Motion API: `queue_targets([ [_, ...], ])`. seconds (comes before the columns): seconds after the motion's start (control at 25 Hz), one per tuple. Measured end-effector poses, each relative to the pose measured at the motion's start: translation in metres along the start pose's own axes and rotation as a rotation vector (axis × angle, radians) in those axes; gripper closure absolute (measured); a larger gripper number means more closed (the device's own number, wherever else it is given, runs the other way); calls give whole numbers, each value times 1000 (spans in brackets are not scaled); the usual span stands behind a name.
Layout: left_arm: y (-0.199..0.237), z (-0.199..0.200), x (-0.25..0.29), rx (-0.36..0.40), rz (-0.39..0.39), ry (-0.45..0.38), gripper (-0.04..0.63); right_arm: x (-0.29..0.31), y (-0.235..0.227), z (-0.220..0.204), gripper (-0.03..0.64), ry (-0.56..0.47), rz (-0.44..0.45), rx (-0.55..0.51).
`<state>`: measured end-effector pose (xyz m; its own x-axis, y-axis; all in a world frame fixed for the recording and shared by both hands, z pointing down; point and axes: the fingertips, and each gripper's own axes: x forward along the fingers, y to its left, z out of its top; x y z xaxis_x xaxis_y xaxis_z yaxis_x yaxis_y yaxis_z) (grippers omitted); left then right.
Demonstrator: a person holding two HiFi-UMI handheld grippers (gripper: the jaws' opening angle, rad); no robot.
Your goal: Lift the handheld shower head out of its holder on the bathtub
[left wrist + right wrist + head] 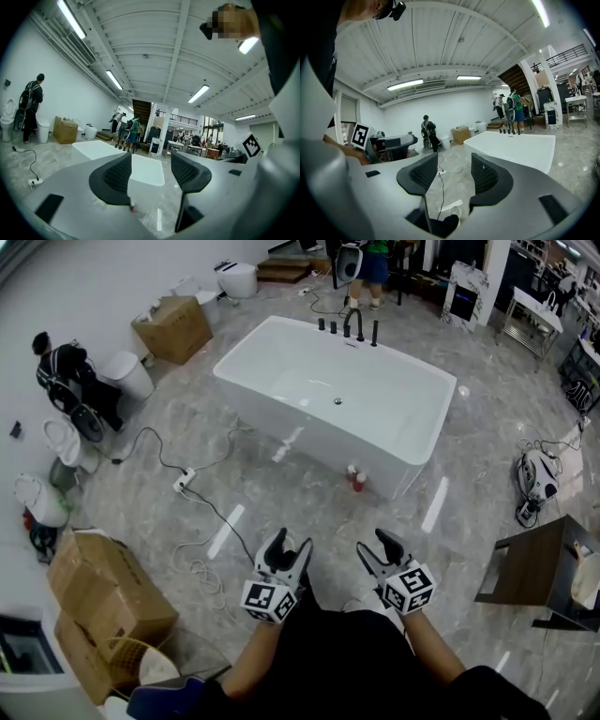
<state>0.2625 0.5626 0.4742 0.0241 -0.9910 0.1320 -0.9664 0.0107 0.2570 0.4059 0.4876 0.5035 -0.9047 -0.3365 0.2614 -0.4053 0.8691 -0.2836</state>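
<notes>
The white freestanding bathtub [281, 357] stands in the middle of the floor, well ahead of me. A row of black fittings sits on its far rim, with the curved spout [352, 322] among them. The slim upright piece at the right end [375, 332] looks like the handheld shower head in its holder. My left gripper [286, 547] and right gripper [375, 547] hover side by side near my body, far short of the tub, both open and empty. The tub [93, 149] and fittings [124, 146] show beyond the left gripper [151, 171]. The right gripper [453, 174] sees the tub [515, 147] at its right.
A power strip [184, 482] with trailing cables lies on the marble floor left of the tub. Small red bottles [356, 481] stand at the tub's near side. Cardboard boxes [103, 596] sit at lower left, a brown table [534, 568] at right. A person [61, 371] stands by toilets.
</notes>
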Motion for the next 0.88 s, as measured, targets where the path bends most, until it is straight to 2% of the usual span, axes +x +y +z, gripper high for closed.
queue_targets([
  [0.2, 44, 4, 39, -30, -46, 39, 350, 53, -13, 12, 413, 32, -55, -12],
  [0.28, 63, 10, 57, -20, -69, 44, 350, 77, -18, 22, 413, 32, -64, -17],
  [0.56, 147, 57, 123, 30, -112, 0, 350, 183, -33, 70, 413, 57, -83, -76],
  [0.72, 198, 84, 150, 19, -133, -15, 347, 242, -33, 104, 413, 50, -101, -124],
  [0.88, 246, 111, 164, 36, -150, -26, 347, 292, -26, 122, 413, 47, -115, -109],
])
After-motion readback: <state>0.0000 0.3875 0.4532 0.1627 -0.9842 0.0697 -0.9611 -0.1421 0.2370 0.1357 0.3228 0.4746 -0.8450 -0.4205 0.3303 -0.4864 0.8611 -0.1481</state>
